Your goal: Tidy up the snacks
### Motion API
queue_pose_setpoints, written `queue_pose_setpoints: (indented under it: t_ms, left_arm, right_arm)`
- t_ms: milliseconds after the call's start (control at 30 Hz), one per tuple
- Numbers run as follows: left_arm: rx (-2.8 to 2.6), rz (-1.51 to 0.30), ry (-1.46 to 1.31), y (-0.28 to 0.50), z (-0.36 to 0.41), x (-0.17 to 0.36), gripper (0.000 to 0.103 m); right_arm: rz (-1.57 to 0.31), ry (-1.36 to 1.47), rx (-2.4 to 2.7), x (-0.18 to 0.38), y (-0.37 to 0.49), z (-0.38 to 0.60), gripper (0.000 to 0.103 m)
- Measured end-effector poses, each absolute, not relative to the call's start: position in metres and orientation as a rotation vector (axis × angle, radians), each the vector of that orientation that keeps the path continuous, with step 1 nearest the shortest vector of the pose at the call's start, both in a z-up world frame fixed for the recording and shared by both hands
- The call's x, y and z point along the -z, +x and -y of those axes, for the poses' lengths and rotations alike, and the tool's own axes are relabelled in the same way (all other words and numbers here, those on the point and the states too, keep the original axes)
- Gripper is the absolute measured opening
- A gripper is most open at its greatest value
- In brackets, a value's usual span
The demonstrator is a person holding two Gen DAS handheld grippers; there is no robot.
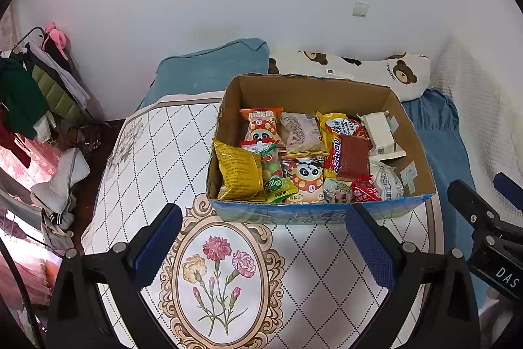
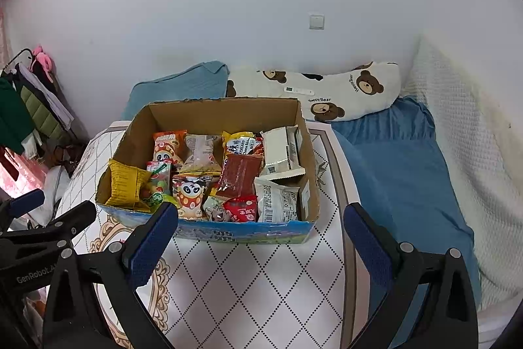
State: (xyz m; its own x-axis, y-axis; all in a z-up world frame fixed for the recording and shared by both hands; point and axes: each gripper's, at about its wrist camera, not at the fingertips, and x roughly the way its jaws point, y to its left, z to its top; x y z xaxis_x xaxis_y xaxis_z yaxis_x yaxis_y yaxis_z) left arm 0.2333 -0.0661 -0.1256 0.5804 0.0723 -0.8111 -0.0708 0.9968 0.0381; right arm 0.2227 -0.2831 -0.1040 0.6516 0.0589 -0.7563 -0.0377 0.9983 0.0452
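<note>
A cardboard box (image 1: 412,133) full of snack packets sits on a white quilted mat (image 1: 157,159) with flowers, on the bed. The left gripper (image 1: 263,233) hangs just in front of the box, spread wide and holding nothing. The right gripper (image 2: 261,229) does the same. A yellow bag (image 1: 240,170) leans in the box's left corner, beside a panda packet (image 2: 191,193).

Brown cardboard box (image 1: 307,92), dull and a bit rough inside, shiny printed blue outside. Shiny crinkly plastic snack bags (image 1: 302,152), yellow foil bag (image 1: 238,170) extra glossy. Small white paper carton (image 2: 281,149), smooth. Soft cloth bed cover (image 1: 150,152) with flower print. Fuzzy bear pillow (image 2: 330,87). Matt black plastic left gripper (image 1: 263,246) and right gripper (image 2: 261,246), bumpy blue rubbery pads (image 1: 371,247), small metal screws.
</note>
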Motion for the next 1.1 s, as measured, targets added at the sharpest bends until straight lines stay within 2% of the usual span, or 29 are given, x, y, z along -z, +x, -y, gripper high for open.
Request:
queue_pose_setpoints:
  t_ms: [1100]
  left_arm:
    - [-0.076, -0.942, 0.003, 0.2335, 0.0625, 0.1263, 0.102]
  right_arm:
    - [-0.864, 0.022, -0.067, 0.1064, 0.2204, 0.2824, 0.103]
